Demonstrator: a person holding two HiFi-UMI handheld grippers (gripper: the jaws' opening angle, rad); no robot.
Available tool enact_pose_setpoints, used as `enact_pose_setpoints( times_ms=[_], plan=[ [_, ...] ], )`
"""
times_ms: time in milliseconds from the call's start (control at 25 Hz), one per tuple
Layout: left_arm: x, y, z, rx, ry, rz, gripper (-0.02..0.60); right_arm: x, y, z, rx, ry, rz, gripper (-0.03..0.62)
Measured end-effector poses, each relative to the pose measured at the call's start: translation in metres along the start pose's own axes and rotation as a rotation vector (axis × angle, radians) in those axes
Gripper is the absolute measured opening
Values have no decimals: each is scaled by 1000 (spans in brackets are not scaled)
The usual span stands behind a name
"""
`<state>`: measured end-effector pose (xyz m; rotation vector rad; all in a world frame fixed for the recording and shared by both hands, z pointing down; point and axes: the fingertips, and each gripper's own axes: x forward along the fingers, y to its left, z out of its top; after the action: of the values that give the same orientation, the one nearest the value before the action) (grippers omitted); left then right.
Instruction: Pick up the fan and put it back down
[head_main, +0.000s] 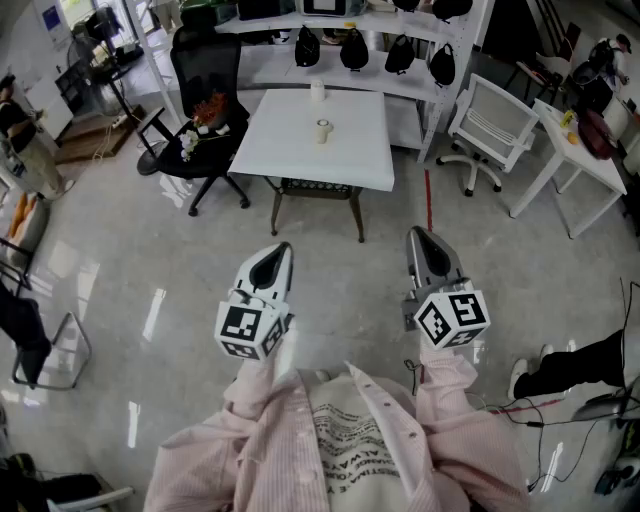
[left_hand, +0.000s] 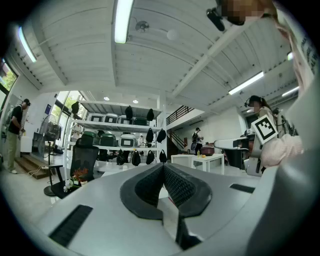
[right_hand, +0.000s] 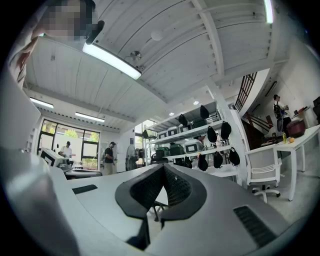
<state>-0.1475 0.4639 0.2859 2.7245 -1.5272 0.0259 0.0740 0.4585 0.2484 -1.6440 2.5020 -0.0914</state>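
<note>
Both grippers are held level in front of me, above the floor and short of the white table (head_main: 355, 160). My left gripper (head_main: 272, 262) is shut with nothing between its pads, as its own view (left_hand: 163, 168) also shows. My right gripper (head_main: 425, 245) is shut and empty too, its pads meeting (right_hand: 163, 168). Two small white objects (head_main: 323, 131) (head_main: 318, 90) stand on the table; I cannot tell what they are. A pedestal fan (left_hand: 52, 131) stands far off at the left by the windows.
A black office chair (head_main: 205, 70) with flowers on its seat stands left of the table, a white chair (head_main: 495, 125) to its right. Shelves with black bags (head_main: 355, 48) stand behind. A white desk (head_main: 575, 160), someone's leg (head_main: 565, 368) and floor cables (head_main: 540, 420) lie at the right.
</note>
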Motion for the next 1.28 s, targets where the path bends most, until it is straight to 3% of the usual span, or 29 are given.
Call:
enact_pose_setpoints(
  times_ms=[160,520,960,1080,1160,1280],
  plan=[
    [7,-12,0,24,9,-22,2,-2,-8,1,9,4,-3,-1],
    [14,-23,-8,-1,28,-40,2,-3,-14,-7,41,12,25,0],
    [23,-30,-11,-44,23,12,5,-17,-32,-14,55,34,46,0],
    [26,-36,-10,-49,23,4,140,-20,-37,-13,63,34,47,0],
    [27,-39,-10,-49,25,6,152,-21,-40,-14,69,36,51,0],
    [29,-42,-13,-51,31,5,232,-21,-42,-17,76,39,58,0]
  ],
)
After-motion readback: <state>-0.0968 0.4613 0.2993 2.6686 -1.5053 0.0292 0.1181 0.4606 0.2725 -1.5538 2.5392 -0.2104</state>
